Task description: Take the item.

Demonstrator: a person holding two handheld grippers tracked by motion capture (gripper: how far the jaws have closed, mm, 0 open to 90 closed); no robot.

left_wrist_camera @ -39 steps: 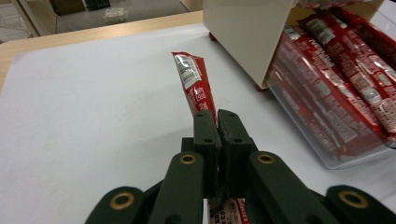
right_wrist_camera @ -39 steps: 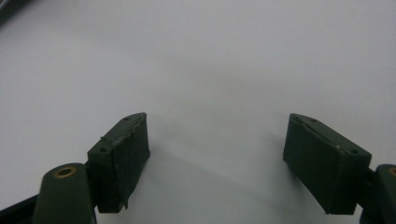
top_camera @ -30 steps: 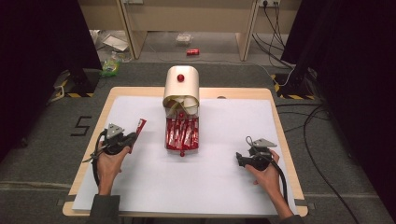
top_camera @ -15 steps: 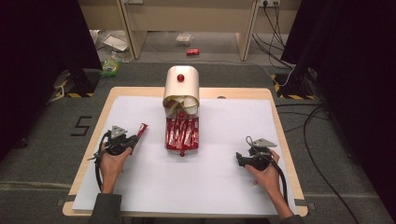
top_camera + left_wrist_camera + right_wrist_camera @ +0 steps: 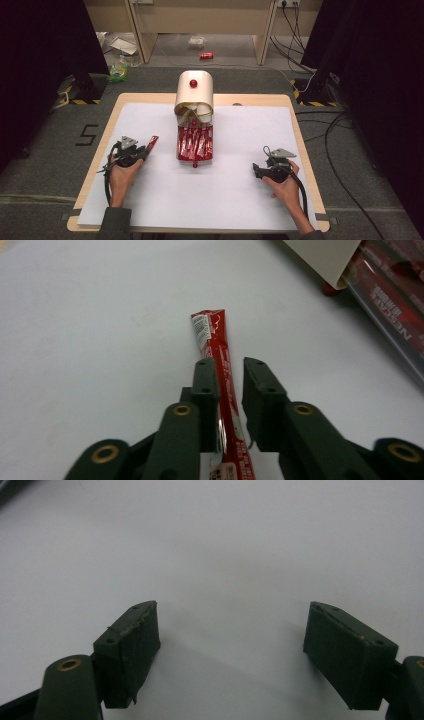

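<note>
A red stick packet [image 5: 215,340] lies on the white sheet [image 5: 215,195] between the jaws of my left gripper [image 5: 231,365]. It rests against one jaw, and a thin gap shows at the other, so the gripper is slightly open. In the high view the left gripper [image 5: 145,150] sits at the left, and the packet [image 5: 151,142] points toward the cream dispenser [image 5: 193,92]. Several more red packets [image 5: 195,142] fill the dispenser's tray. My right gripper [image 5: 256,170] rests at the right. Its jaws stand wide open over bare sheet [image 5: 230,625].
The wooden table [image 5: 100,150] carries the sheet. The dispenser's corner [image 5: 325,255] and its tray of packets [image 5: 395,315] lie just right of my left gripper. A red can [image 5: 206,55] and litter are on the floor beyond the table.
My left gripper has dropped down and slightly toward the left edge, bringing the packet from a raised tilt down onto the sheet. The right gripper has not moved.
</note>
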